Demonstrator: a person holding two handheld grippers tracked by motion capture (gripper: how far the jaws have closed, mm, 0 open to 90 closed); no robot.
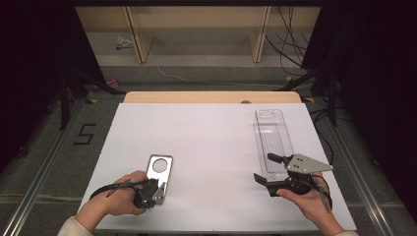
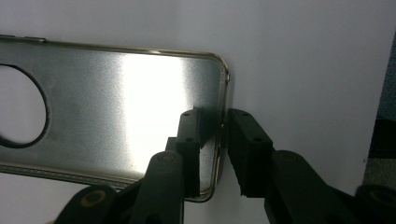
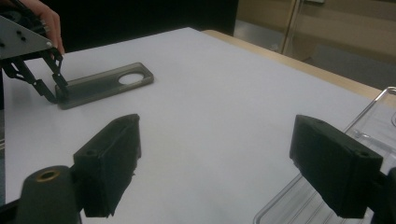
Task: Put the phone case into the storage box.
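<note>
Your left gripper (image 1: 158, 189) is at the near short end of the phone case (image 1: 160, 169), which lies flat on the white counter (image 1: 211, 142), camera cutout toward the far side. In the left gripper view the jaws straddle the case's end wall (image 2: 223, 116): one pad inside the shell, one outside, gap narrow. Can't tell for sure the pads are pressing yet; looks like barely touching, if at all.

Handling, by my guess: the case is thin, light, semi-clear plastic w/ a glossy inner face. It'll likely flex and could slip or pop out if pinched only at the lip. Rim is the only real hold since it lies flat, so bite deep on the end wall, squarely, not at the rounded corner. Expect it to droop or twist from the far end when lifted; go slow.

Your right gripper (image 1: 268, 172) is wide apart, holding nothing, resting over the near end of the clear plastic tray (image 1: 272, 132) at the counter's right, well apart from the case.
</note>
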